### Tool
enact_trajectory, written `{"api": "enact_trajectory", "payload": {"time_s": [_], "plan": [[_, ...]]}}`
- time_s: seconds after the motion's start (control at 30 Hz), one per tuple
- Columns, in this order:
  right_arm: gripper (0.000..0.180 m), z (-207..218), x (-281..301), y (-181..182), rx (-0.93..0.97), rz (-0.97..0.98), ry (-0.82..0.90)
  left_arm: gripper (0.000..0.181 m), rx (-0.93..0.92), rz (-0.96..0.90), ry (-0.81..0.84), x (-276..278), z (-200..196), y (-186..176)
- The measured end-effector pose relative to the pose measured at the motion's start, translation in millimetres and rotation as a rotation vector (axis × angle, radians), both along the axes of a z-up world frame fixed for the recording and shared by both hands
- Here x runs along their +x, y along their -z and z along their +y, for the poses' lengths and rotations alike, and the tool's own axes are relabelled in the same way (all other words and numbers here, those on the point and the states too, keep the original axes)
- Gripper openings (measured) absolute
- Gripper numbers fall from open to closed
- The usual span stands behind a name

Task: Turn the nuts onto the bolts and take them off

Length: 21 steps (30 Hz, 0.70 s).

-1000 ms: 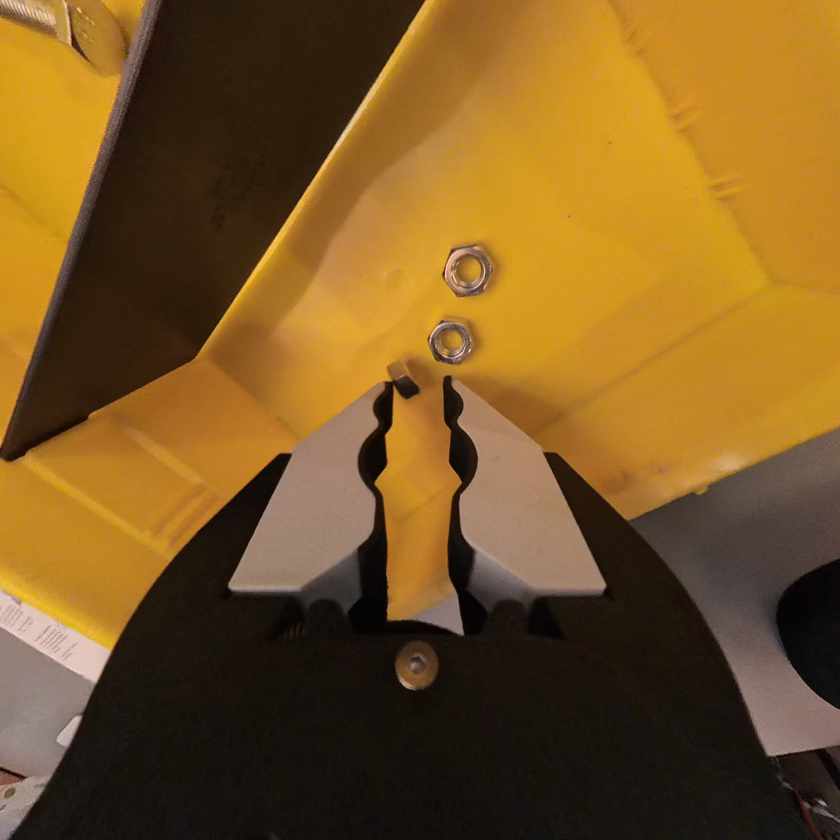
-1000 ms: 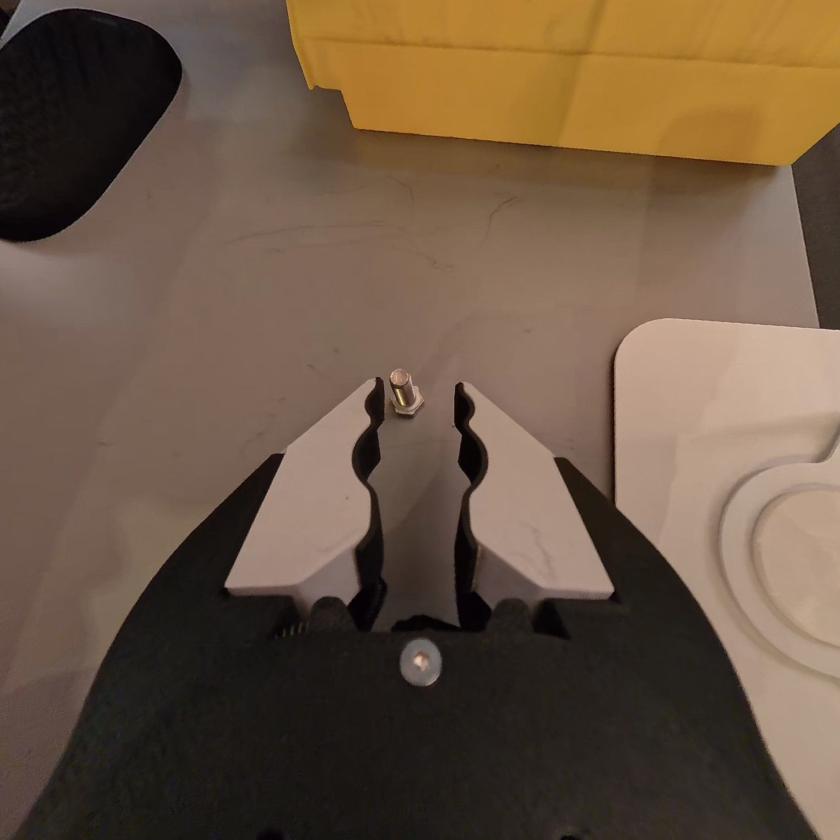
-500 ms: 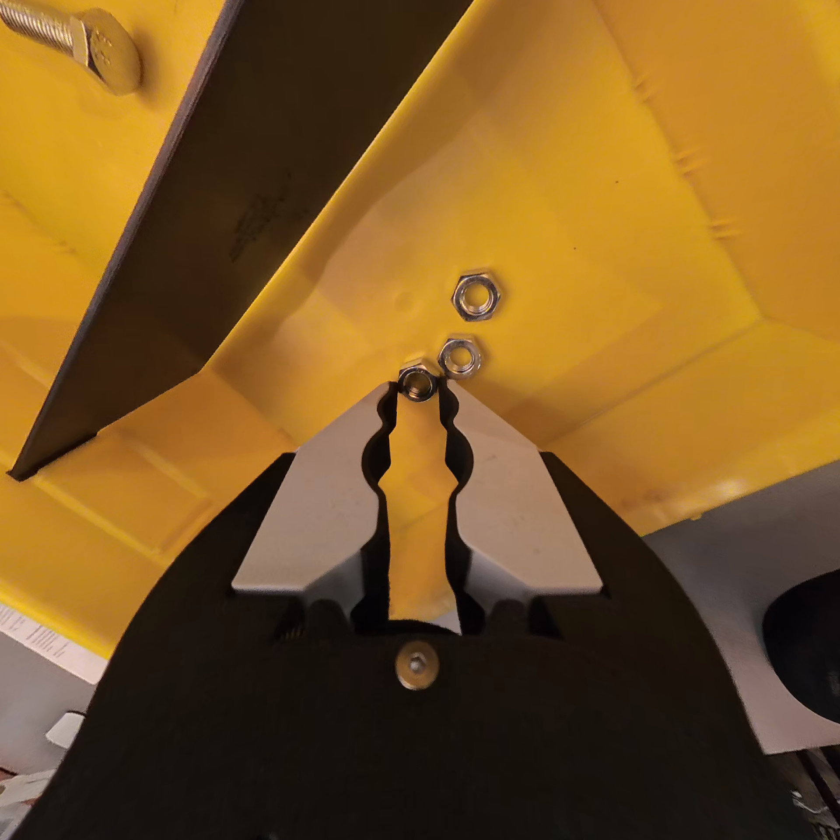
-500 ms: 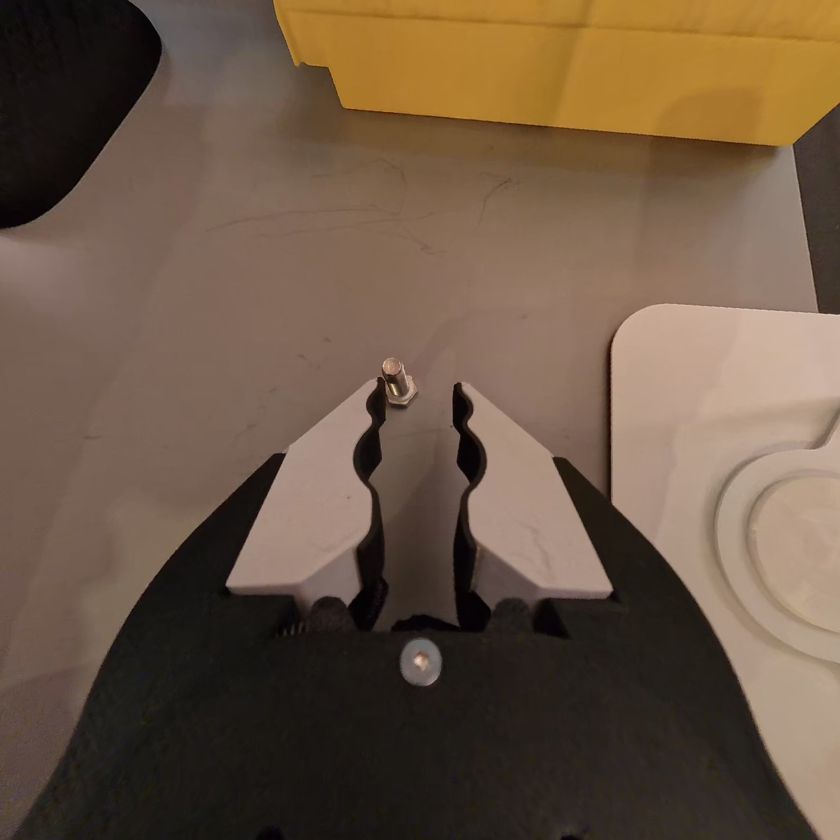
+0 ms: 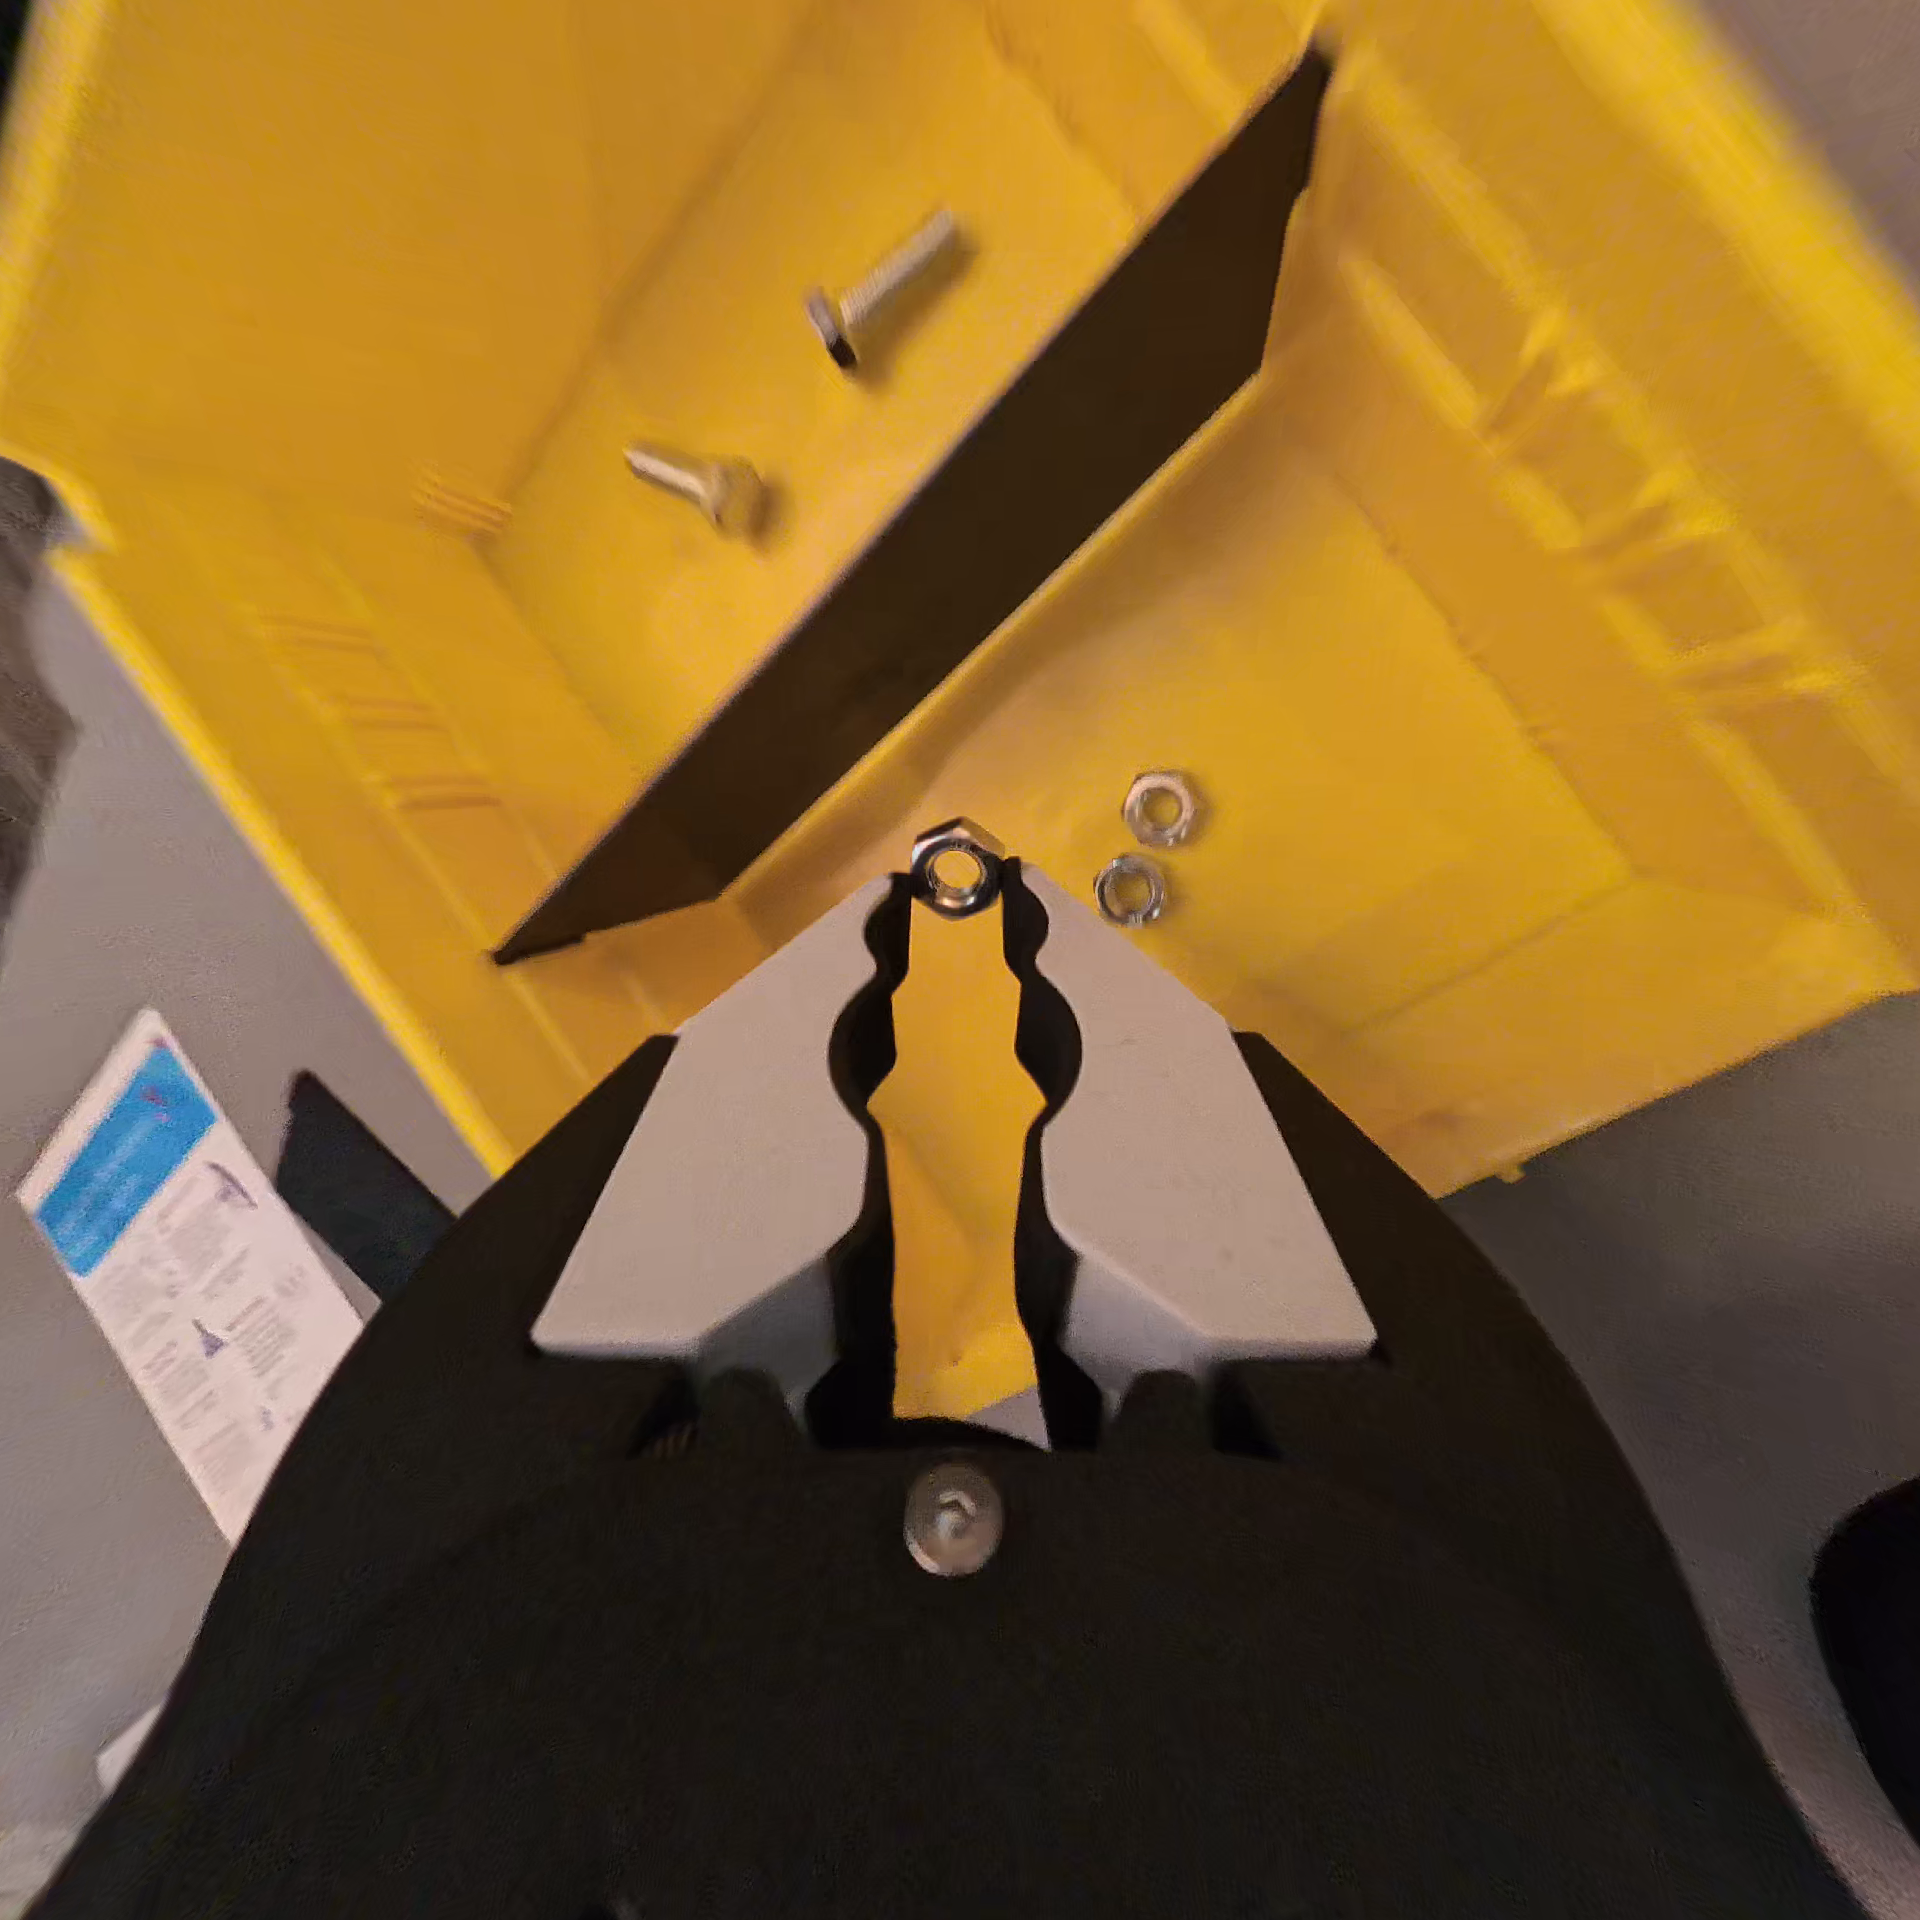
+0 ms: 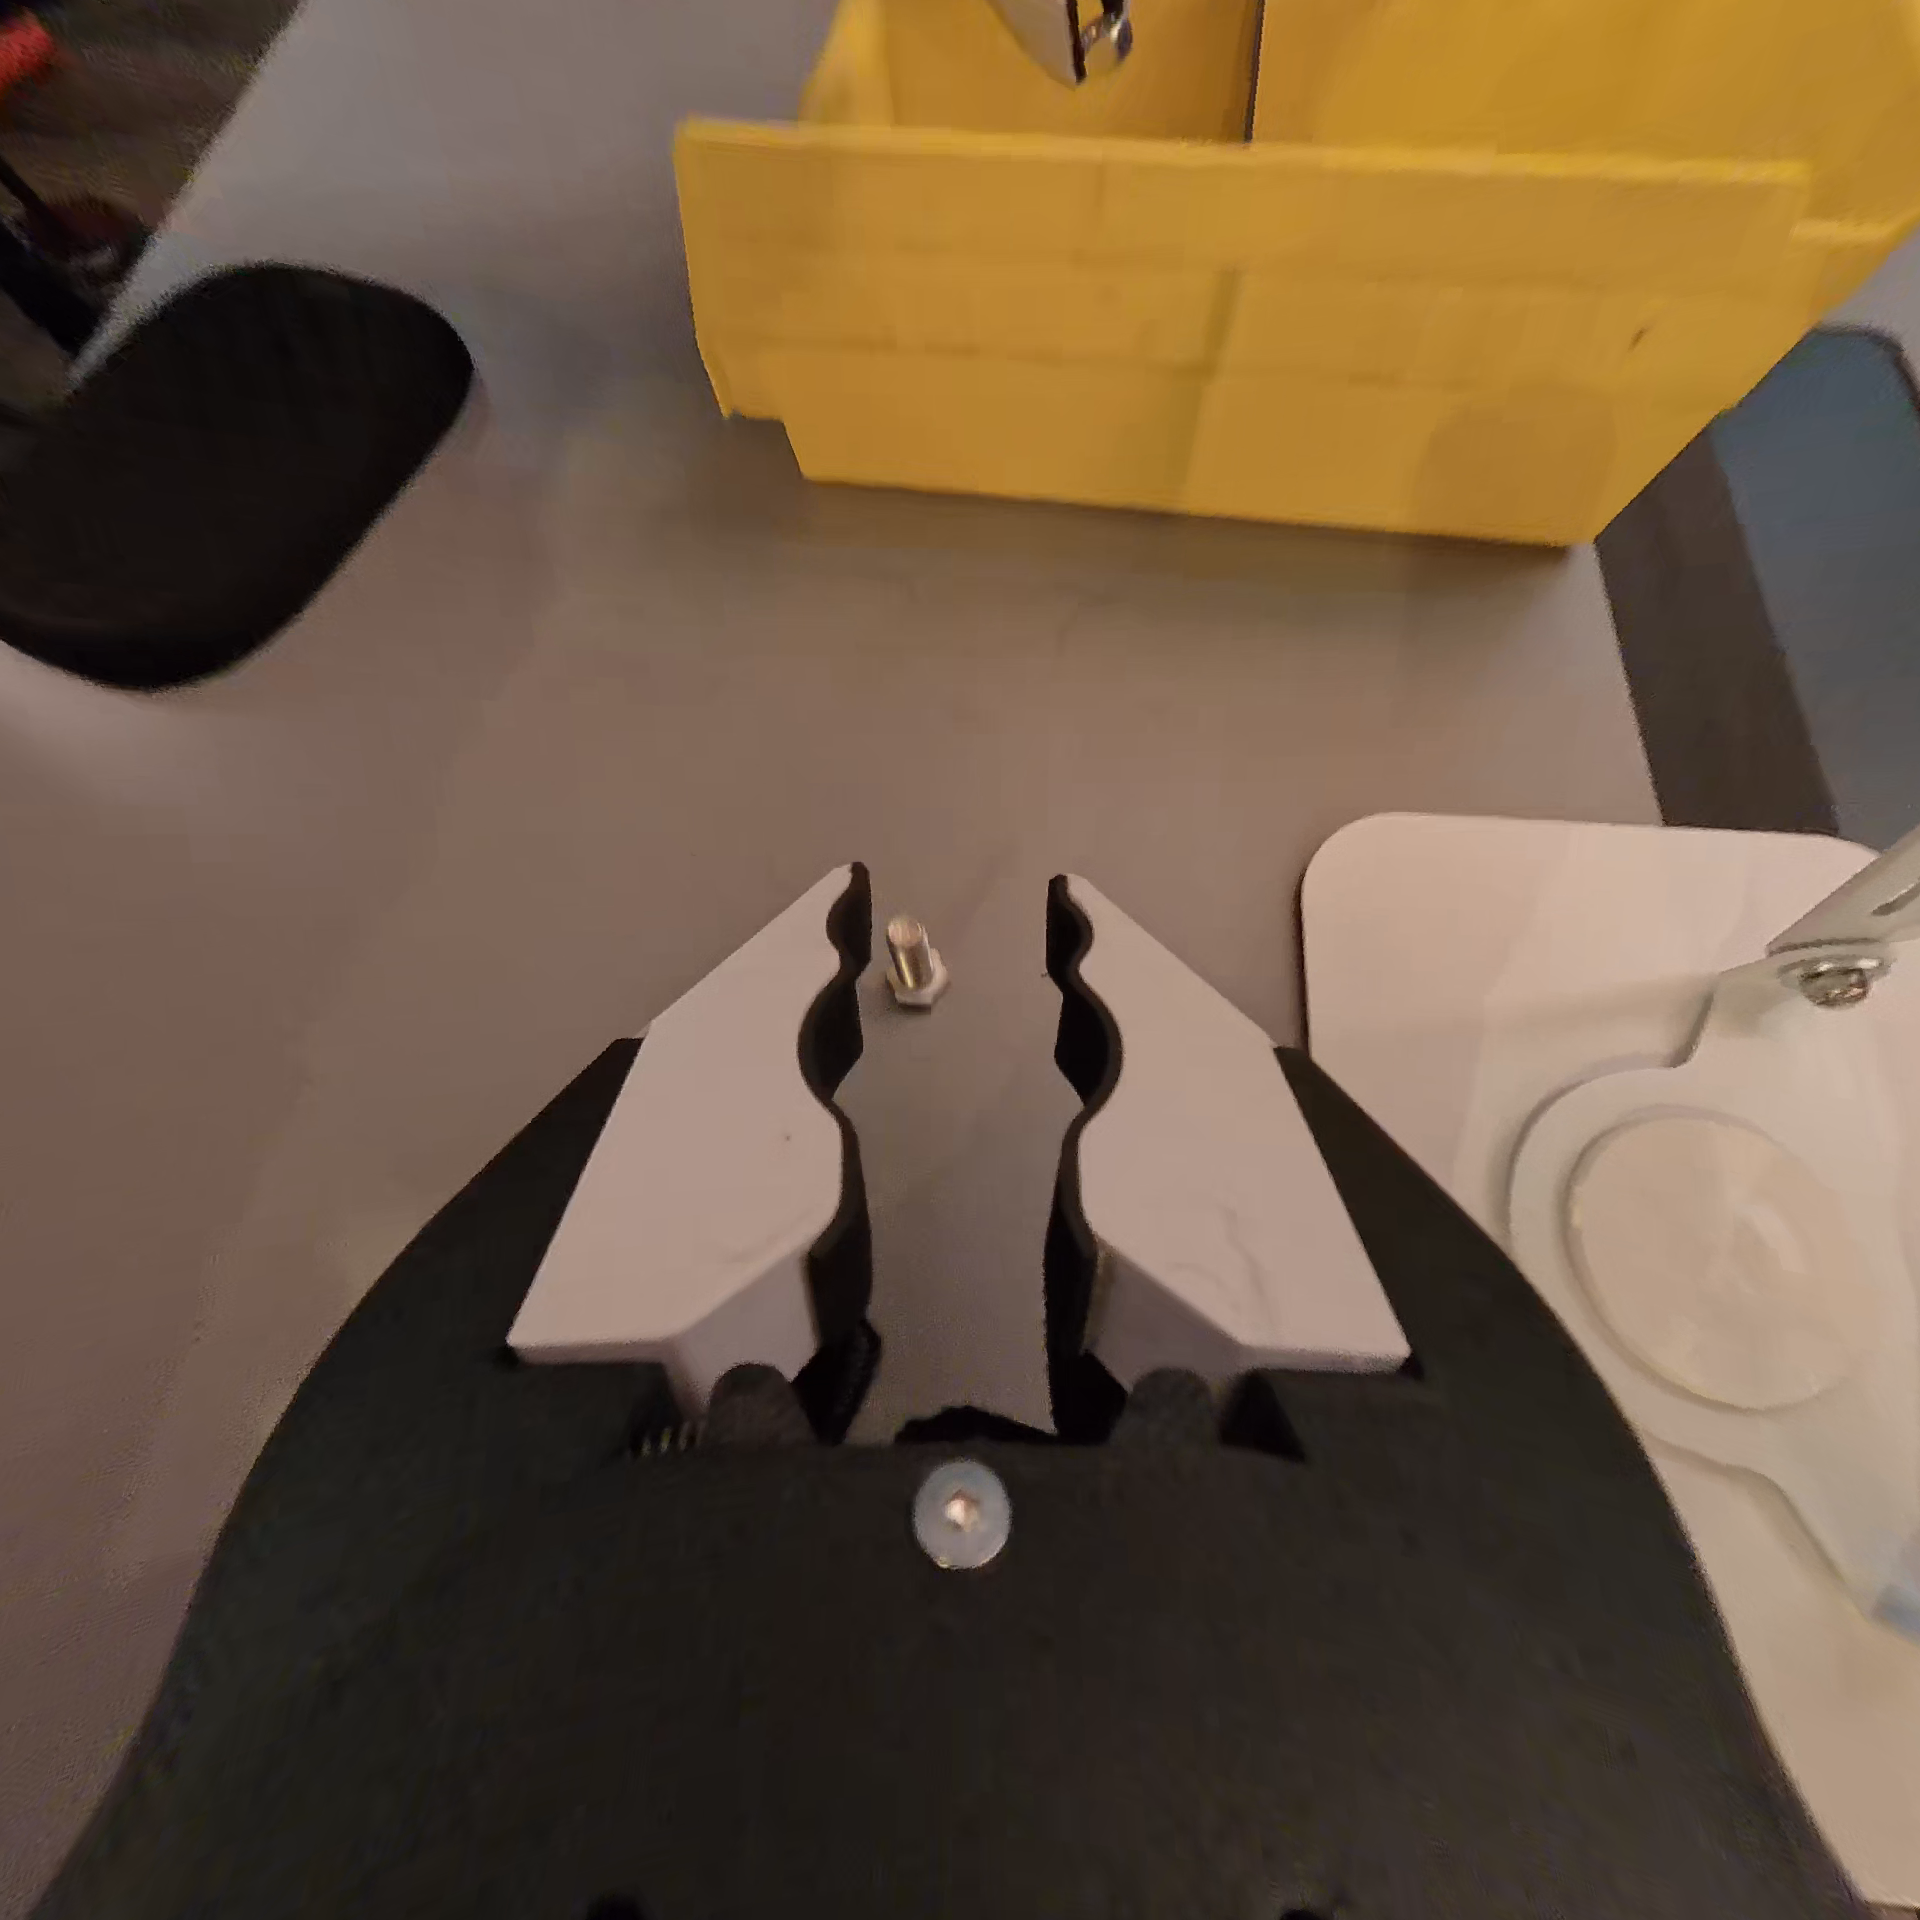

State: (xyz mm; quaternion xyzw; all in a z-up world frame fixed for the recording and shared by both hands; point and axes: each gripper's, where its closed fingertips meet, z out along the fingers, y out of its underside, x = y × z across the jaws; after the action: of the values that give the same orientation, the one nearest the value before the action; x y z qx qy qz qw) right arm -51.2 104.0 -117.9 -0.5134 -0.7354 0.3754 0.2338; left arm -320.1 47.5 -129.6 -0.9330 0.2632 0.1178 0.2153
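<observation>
The left gripper pinches a small silver hex nut above the yellow plastic bin. The right gripper, spread, flanks an upright silver bolt mid-desk.

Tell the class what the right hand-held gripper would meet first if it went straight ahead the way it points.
Probably the small bolt standing head-down on the grey table, just inside the right hand-held gripper by its left finger. Depth is unclear; beyond it stands the yellow bin.

Three nuts: one gripped, two loose. Three bolts: two in the bin, one on the tabletop.
</observation>
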Motion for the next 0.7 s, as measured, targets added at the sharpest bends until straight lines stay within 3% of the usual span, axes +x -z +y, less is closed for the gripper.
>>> {"api": "enact_trajectory", "payload": {"time_s": [0.17,0.4,0.57,0.7], "plan": [[0.034,-18,-8,-57,-0.165,0.173,-0.014,0.015,0.322,0.017,0.150,50,20,-72],[0.031,-42,-4,-145,-0.589,0.441,-0.085,0.016,0.761,0.141,0.530,184,19,-162],[0.032,-57,4,-168,-0.761,0.505,-0.188,0.016,0.903,0.174,0.702,256,9,-188],[0.030,-66,9,-177,-0.842,0.517,-0.257,0.016,0.939,0.241,0.758,278,11,-192]]}}
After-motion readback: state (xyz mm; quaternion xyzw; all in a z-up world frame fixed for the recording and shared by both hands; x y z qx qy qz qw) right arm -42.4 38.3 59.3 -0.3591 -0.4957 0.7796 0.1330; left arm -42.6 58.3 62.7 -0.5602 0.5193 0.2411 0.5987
